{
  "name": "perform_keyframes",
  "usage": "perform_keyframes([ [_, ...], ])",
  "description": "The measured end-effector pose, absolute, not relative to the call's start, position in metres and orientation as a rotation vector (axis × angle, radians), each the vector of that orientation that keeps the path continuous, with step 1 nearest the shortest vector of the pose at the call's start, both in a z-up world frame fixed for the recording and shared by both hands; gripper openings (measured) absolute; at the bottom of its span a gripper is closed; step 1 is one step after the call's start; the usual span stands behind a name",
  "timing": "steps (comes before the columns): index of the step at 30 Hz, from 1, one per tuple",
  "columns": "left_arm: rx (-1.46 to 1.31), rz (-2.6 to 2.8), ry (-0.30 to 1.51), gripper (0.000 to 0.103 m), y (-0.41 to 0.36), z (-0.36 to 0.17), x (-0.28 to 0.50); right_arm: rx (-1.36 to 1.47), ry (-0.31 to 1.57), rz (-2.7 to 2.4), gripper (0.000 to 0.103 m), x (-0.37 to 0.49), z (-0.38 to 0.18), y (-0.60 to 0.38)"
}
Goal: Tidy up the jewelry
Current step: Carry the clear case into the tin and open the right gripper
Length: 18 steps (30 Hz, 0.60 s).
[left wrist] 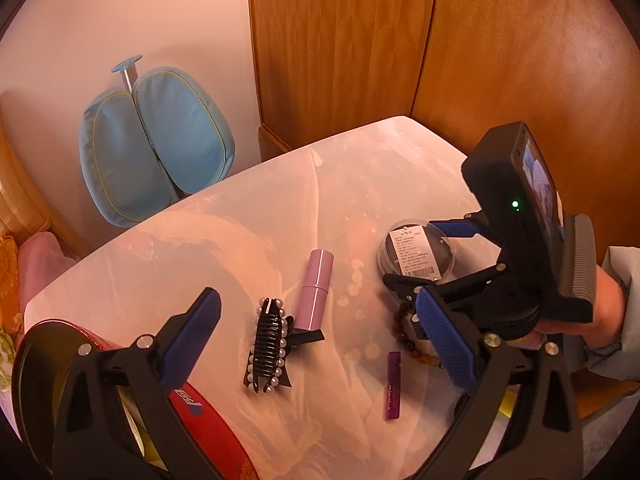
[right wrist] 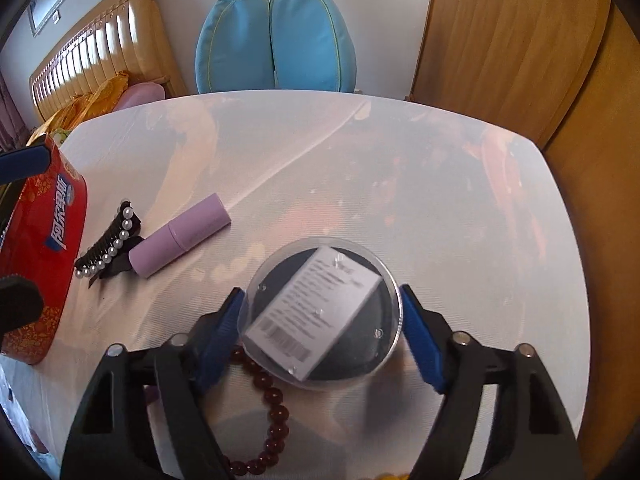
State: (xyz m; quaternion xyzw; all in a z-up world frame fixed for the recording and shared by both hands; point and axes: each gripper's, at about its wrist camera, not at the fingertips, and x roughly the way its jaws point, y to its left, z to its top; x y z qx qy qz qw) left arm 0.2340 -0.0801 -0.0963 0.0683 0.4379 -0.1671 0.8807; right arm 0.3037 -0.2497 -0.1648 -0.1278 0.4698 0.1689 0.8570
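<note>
A round clear case (right wrist: 320, 312) with a dark insert and a white barcode label rests on the white table (right wrist: 440, 200). My right gripper (right wrist: 320, 290) straddles it, a blue pad against each side of its rim. Under that gripper lies a dark red bead bracelet (right wrist: 272, 400). The left wrist view shows the same case (left wrist: 416, 252) inside the right gripper (left wrist: 412, 252). My left gripper (left wrist: 318, 300) hangs open over the table with nothing between its fingers. Below it lie a black pearl-edged hair clip (left wrist: 268, 344), a lilac tube (left wrist: 316, 288) and a small purple stick (left wrist: 393, 384).
An open red tin (left wrist: 208, 412) stands at the table's left edge, close under my left gripper. A blue chair (right wrist: 276, 40) sits behind the table, a wooden wardrobe (right wrist: 500, 40) at the right, and a bed headboard (right wrist: 100, 52) at the far left.
</note>
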Motion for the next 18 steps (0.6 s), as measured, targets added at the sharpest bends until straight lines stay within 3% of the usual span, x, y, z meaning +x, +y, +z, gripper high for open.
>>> perform_keyframes([
  [9, 0.120, -0.295, 0.894, 0.095, -0.080, -0.079, 0.213, -0.230, 0.879, 0.382, 0.077, 0.260, -0.117, -0.268],
  [18, 0.073, -0.146, 0.903, 0.096, -0.066, -0.059, 0.136, -0.220, 0.801, 0.495, 0.077, 0.198, -0.082, -0.268],
])
